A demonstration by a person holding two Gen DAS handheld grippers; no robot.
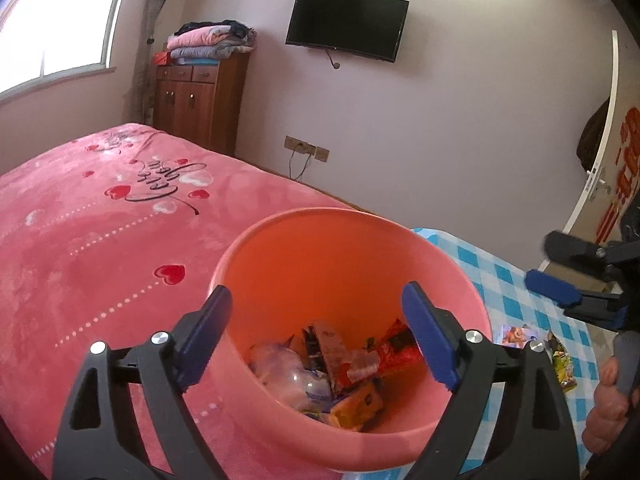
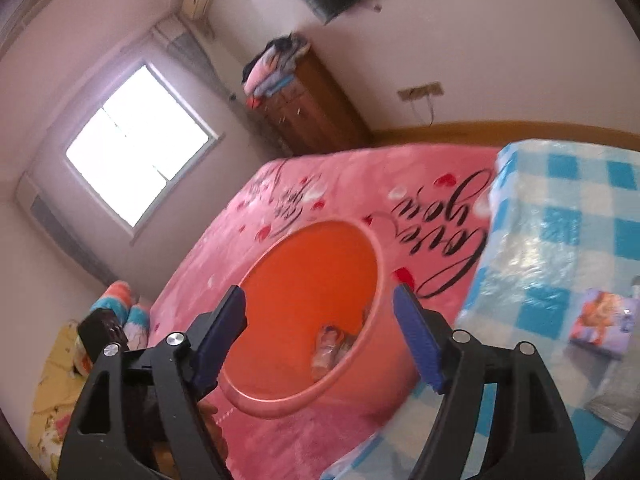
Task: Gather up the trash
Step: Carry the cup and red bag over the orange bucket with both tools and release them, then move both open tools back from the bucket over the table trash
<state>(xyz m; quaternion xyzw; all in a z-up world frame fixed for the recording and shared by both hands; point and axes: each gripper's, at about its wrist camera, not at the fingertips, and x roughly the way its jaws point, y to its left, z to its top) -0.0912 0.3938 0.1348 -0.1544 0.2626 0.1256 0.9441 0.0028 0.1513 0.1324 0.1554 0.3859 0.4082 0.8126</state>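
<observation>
Hovered over the pink bin (image 1: 348, 264) at frame centre, wrappers (image 1: 340, 368) piled inside, left gripper (image 1: 316, 332) spread wide and empty. Right gripper (image 2: 320, 336) likewise released, gaping above the bin's rim. Around it: pink bed blanket (image 1: 100, 248) at left, blue checked tablecloth (image 2: 560, 240) at right with a small packet (image 2: 602, 322), wall TV (image 1: 347, 24) up top, window (image 2: 136, 148) at left.

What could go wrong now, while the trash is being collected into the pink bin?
1. The pink bin stands on the soft pink blanket beside the checked cloth; a bump may tip it.
2. Wrappers left on the slippery-looking checked cloth may slide when the open right gripper tries to pinch them.
</observation>
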